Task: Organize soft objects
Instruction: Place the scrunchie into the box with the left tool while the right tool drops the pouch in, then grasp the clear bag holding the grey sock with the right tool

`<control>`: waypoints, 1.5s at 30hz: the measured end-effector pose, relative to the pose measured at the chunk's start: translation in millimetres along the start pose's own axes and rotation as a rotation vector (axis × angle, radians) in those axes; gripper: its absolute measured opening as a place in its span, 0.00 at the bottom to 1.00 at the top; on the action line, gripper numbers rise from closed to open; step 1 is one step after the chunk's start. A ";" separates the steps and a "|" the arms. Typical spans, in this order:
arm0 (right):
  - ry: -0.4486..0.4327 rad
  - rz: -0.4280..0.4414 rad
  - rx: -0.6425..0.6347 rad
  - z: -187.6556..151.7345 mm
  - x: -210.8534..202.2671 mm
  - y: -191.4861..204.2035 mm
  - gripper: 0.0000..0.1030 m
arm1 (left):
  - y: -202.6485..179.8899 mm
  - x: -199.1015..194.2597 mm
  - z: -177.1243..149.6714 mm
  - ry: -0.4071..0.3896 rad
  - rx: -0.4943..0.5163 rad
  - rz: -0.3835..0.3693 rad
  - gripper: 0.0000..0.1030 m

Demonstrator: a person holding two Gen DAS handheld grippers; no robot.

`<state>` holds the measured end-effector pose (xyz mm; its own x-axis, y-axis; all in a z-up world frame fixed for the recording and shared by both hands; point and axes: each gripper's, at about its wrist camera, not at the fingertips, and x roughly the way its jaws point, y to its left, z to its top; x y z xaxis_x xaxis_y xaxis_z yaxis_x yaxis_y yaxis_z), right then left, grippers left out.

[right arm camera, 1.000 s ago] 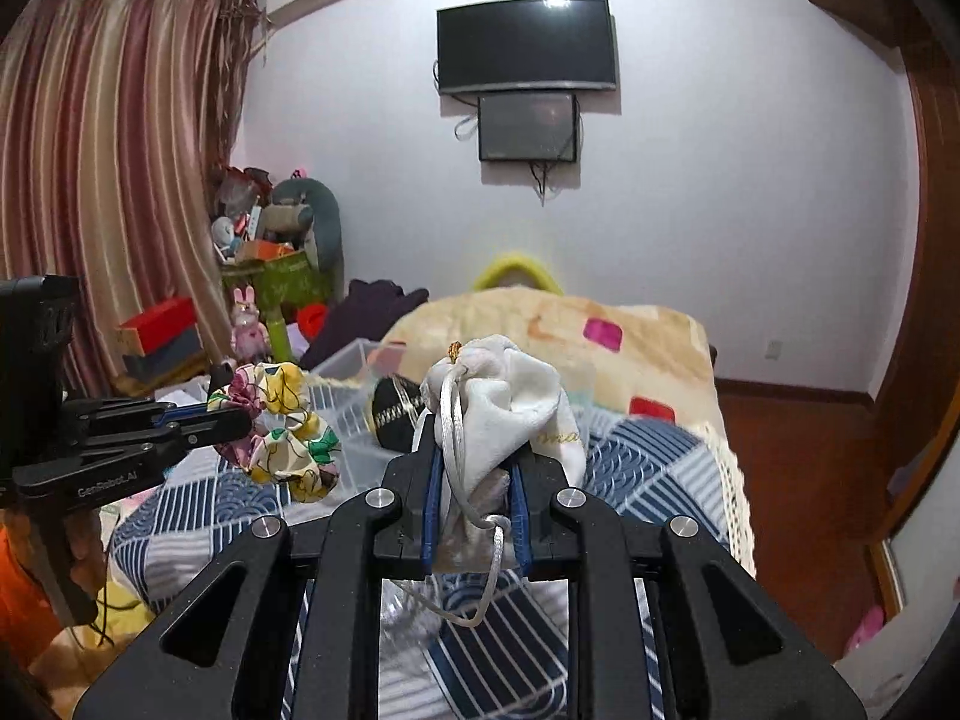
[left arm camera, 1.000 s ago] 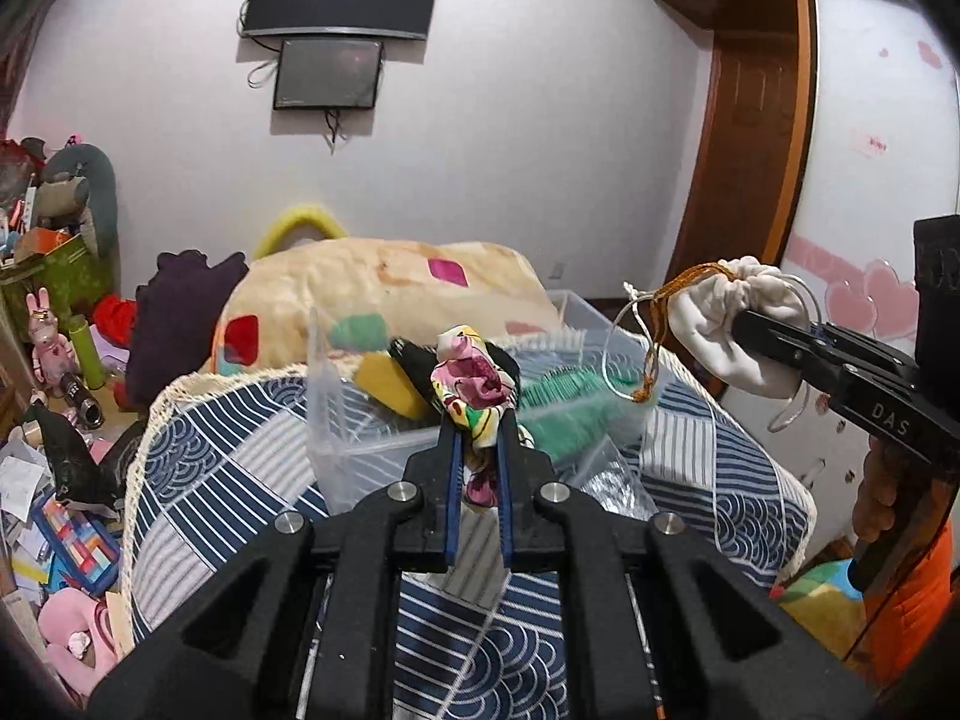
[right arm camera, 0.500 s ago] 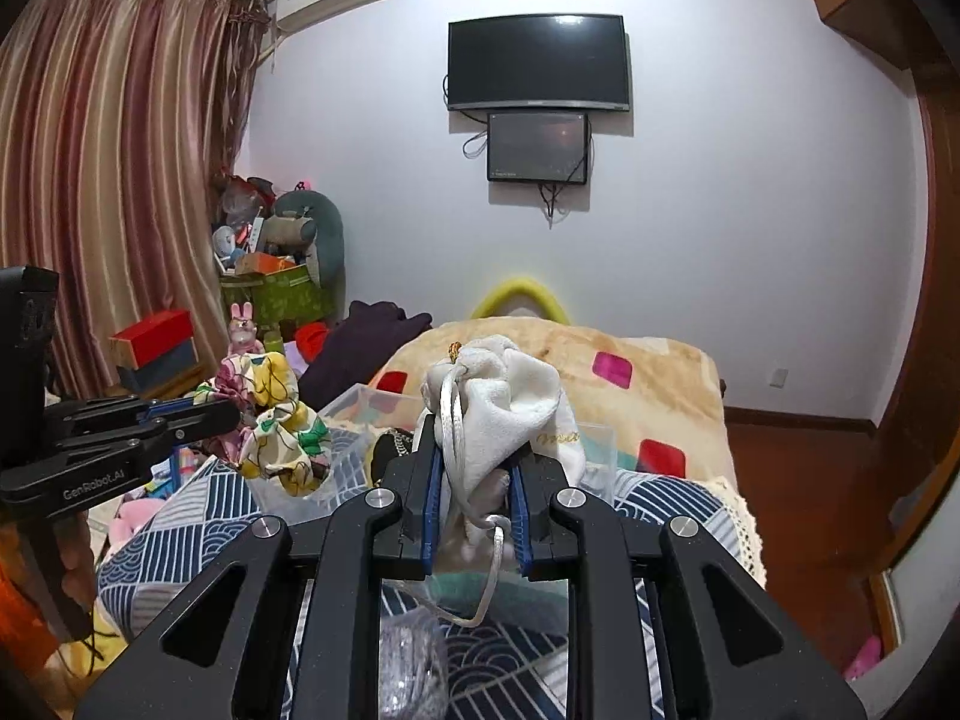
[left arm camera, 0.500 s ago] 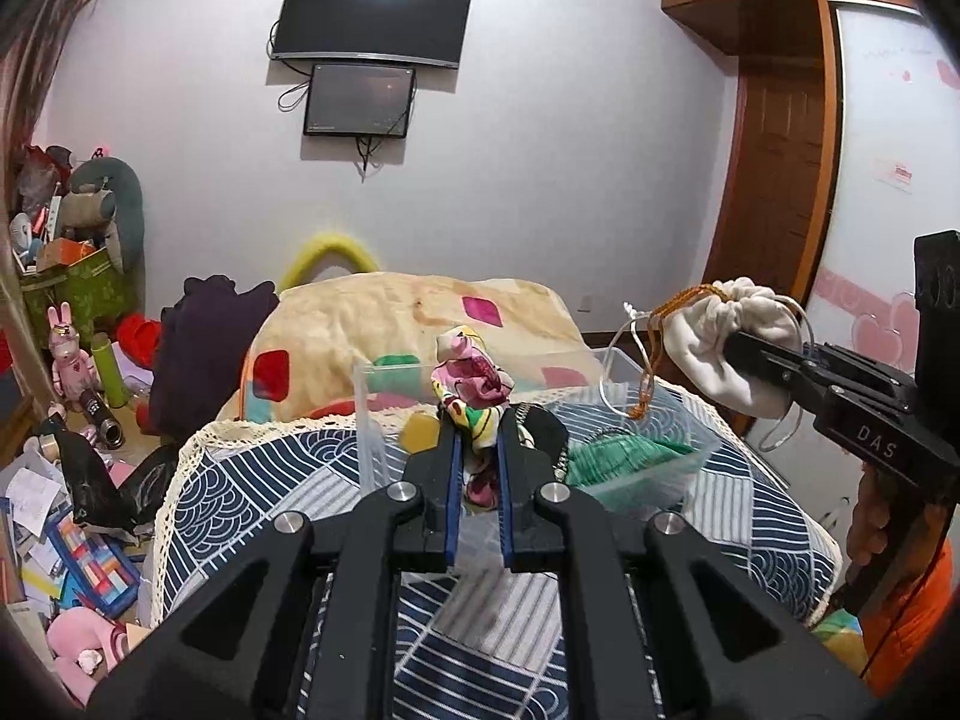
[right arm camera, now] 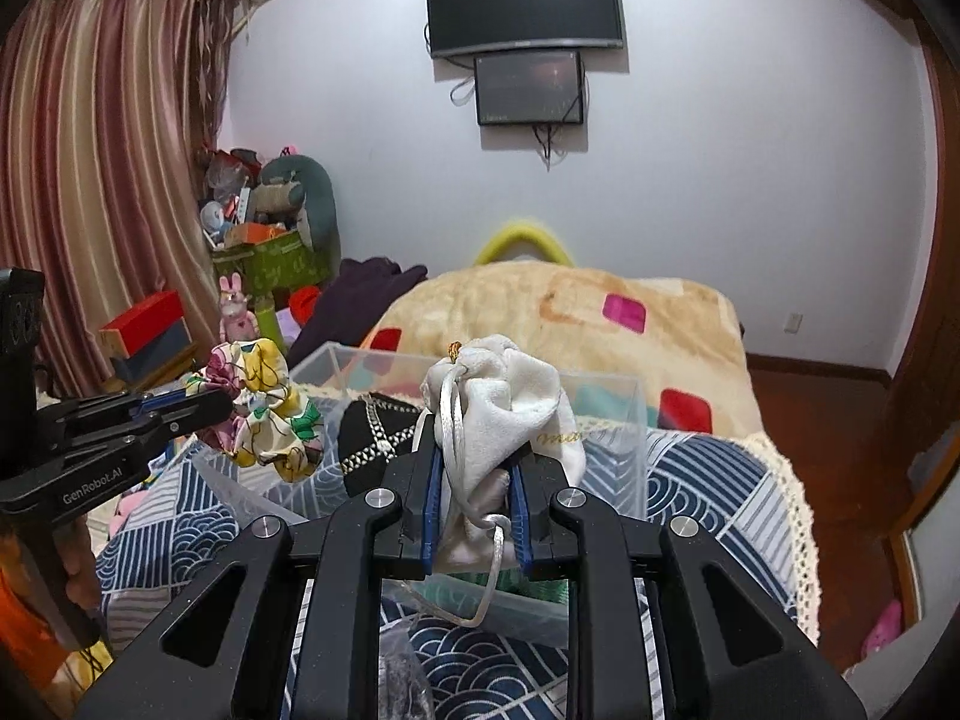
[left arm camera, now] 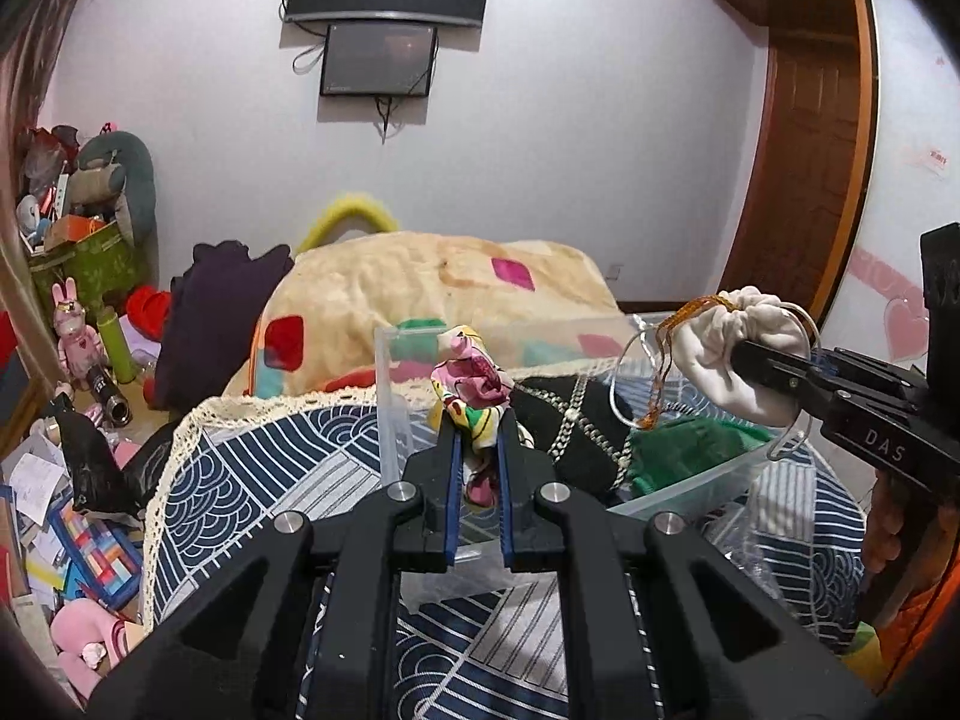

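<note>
L gripper (left arm camera: 477, 450): clamped on floral scrunchie (left arm camera: 471, 384), held above clear bin (left arm camera: 390, 408), prob. to drop in.
R gripper (right arm camera: 474, 480): pinching white pouch (right arm camera: 504, 402) mid-body, cords dangling free.
Bin: on bed w/ black and green items inside.

White wall (right arm camera: 720, 150) – two screens (right arm camera: 525, 6); striped curtain (right arm camera: 102, 150) left, wooden door (left arm camera: 804, 180) right.

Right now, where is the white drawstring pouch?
The white drawstring pouch is clamped in the right gripper, held in the air above the clear plastic bin on the bed; in the left wrist view it shows at right.
</note>
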<state>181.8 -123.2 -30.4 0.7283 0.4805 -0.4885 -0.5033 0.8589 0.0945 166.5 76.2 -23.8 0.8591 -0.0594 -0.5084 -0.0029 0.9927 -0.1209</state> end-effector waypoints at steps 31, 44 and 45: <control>0.124 -0.033 -0.074 -10.3 10.2 -4.4 0.47 | -6.7 18.5 -19.1 0.090 0.029 -0.029 0.44; 0.053 -0.027 -0.090 -22.4 -34.4 3.9 0.63 | -20.5 -19.8 -29.3 0.039 0.063 -0.030 0.76; 0.060 -0.022 -0.091 -25.4 -34.5 5.5 0.63 | -21.6 -22.5 -31.3 0.035 0.069 -0.028 0.78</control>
<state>142.1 -139.6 -35.0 0.7119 0.4482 -0.5407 -0.5299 0.8481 0.0054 131.2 52.8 -36.4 0.8397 -0.0901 -0.5356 0.0575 0.9954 -0.0773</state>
